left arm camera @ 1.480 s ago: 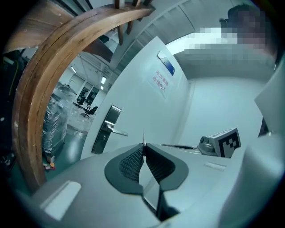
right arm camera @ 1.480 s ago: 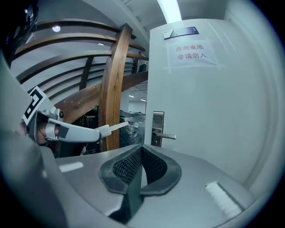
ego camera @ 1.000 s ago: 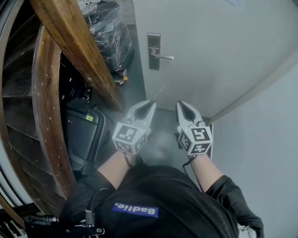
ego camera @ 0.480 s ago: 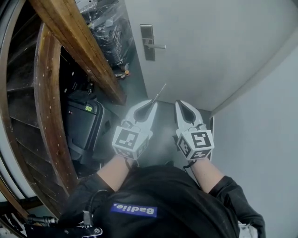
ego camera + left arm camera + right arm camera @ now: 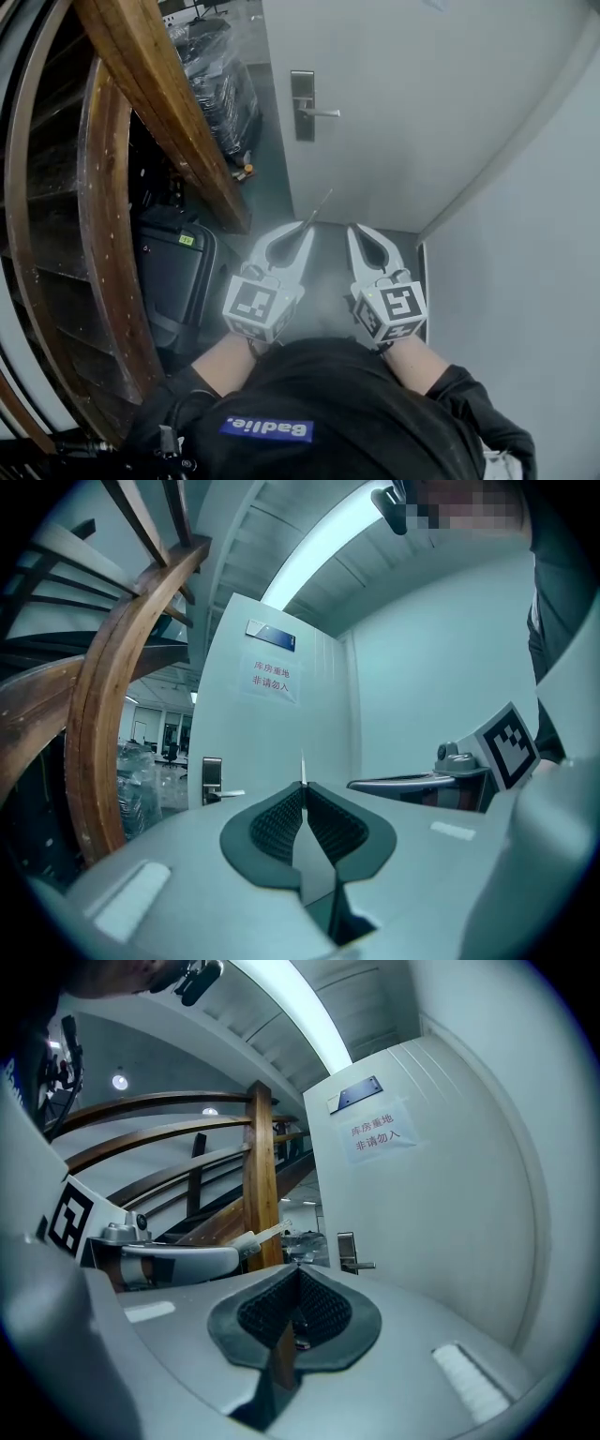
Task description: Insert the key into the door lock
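At the lower centre of the head view, the left gripper (image 5: 305, 228) and the right gripper (image 5: 354, 228) are held side by side, both pointed toward the white door (image 5: 431, 103) in the upper right of the frame. The jaws of the left gripper are clamped on the key (image 5: 317, 208), whose thin metal blade projects past the jaw tips. The jaws of the right gripper are pressed together, and nothing is held between them. A marker cube (image 5: 255, 307) is carried on the rear of each gripper.

The door lock (image 5: 303, 105) is located at the upper centre of the head view. It is a tall metal plate with a lever handle (image 5: 323, 112) extending to the right. The key is well apart from the lock and is not touching it.

A paper sign (image 5: 273, 675) is fixed to the door in the upper centre of the left gripper view, and red Chinese characters, "库房重地 非请勿入", are printed on it in two lines. A blue plate (image 5: 272, 636) is mounted just above the sign; its writing cannot be read.

A blue patch (image 5: 267, 429) marked "Badlie." is seen on the person's black shirt at the bottom of the head view. A black case (image 5: 173, 281) bearing a small green label (image 5: 186, 240) is placed at the left, beside the wooden stair rail (image 5: 159, 103). The label text is too small to be read.
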`<state>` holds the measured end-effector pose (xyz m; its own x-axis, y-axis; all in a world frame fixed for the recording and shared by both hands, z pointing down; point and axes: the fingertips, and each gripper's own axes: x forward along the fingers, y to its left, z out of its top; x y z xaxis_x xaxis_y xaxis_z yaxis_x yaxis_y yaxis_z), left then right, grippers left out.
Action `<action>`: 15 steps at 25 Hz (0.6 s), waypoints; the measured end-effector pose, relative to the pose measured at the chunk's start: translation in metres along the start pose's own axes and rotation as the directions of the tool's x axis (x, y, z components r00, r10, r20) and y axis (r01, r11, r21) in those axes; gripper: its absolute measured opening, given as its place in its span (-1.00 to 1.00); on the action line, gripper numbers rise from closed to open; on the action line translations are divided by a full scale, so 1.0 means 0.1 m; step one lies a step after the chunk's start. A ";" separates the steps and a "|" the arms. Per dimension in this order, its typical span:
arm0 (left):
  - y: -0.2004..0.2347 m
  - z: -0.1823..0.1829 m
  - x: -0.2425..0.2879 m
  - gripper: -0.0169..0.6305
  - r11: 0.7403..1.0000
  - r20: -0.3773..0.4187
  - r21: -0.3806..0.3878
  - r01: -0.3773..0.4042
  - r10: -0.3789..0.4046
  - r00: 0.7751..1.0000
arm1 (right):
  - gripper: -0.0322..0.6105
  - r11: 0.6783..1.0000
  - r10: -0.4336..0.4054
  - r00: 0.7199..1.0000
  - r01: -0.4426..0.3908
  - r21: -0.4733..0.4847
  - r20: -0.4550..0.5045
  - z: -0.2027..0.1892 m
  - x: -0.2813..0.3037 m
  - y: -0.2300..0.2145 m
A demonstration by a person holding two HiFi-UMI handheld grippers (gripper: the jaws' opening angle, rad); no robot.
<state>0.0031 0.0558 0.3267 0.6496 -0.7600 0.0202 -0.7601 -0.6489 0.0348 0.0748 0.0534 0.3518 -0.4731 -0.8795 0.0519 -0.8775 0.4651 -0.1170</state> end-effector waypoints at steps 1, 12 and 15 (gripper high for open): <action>0.04 0.01 -0.07 -0.82 1.000 0.002 -0.001 0.004 -0.004 1.000 | -0.89 1.000 -0.001 1.000 0.001 -0.002 -0.001 0.00 0.01 0.07; 0.15 0.00 -0.36 -0.82 0.999 0.016 -0.034 0.036 -0.036 0.999 | -0.89 0.999 -0.004 1.000 0.004 -0.032 0.009 0.03 0.00 0.43; 0.13 0.01 -0.36 -0.82 0.999 0.022 -0.038 0.038 -0.037 0.999 | -0.89 0.999 -0.007 1.000 0.008 -0.036 0.018 0.06 -0.03 0.43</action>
<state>-0.0301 0.0752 0.3254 0.6768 -0.7361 -0.0028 -0.7340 -0.6752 0.0734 0.0395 0.0757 0.3409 -0.4652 -0.8846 0.0346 -0.8835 0.4614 -0.0809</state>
